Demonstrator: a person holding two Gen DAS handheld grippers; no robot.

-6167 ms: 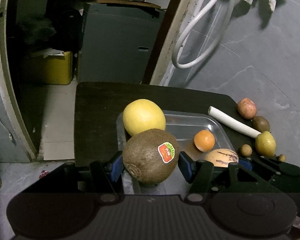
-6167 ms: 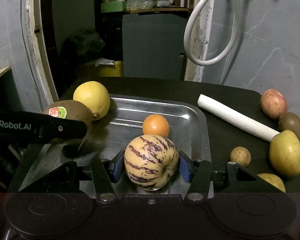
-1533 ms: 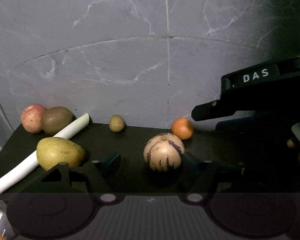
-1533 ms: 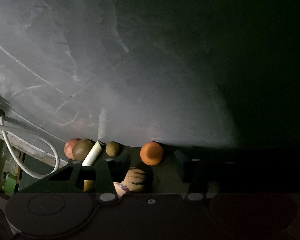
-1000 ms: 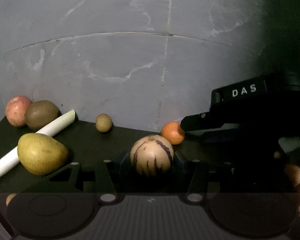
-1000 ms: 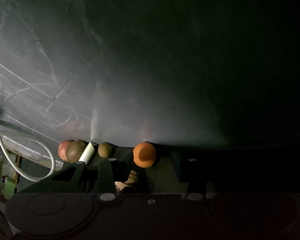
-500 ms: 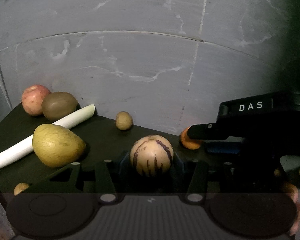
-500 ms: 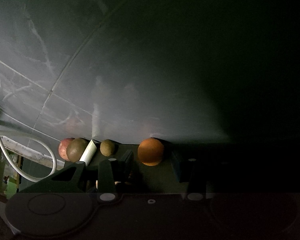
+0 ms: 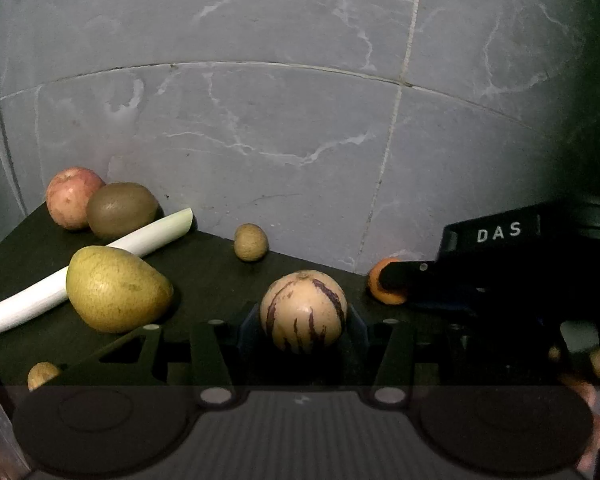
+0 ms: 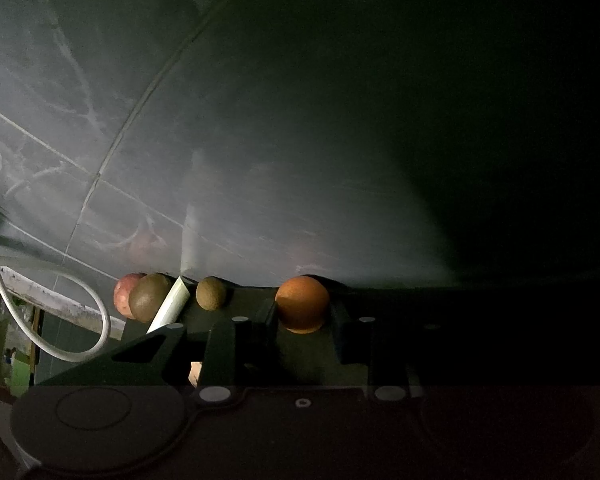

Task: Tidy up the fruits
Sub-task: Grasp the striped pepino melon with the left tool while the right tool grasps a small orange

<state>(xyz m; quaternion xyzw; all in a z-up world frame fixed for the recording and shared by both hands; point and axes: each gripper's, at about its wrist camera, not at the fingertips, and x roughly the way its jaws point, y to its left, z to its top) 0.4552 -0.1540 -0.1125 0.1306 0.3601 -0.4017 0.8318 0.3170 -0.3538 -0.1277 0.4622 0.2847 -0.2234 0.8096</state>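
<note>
My left gripper (image 9: 303,318) is shut on a cream melon with purple stripes (image 9: 302,309), just above the black table (image 9: 204,272). My right gripper (image 10: 302,312) is closed around an orange (image 10: 302,303) at the table's far edge by the wall; the orange (image 9: 380,286) also shows in the left wrist view, half hidden by the right gripper's body. A yellow-green pear (image 9: 116,288), a red apple (image 9: 71,202), a brown kiwi (image 9: 121,209) and a small brown fruit (image 9: 251,241) lie on the table to the left.
A white stalk (image 9: 100,256) lies across the table's left side between the kiwi and the pear. Another small fruit (image 9: 42,374) sits at the near left. A grey tiled wall (image 9: 300,120) stands right behind the table. A white hose (image 10: 60,320) hangs at the left.
My left gripper closed on the striped melon about a second ago and still holds it. My right gripper moved up to the orange and its fingers closed in around it.
</note>
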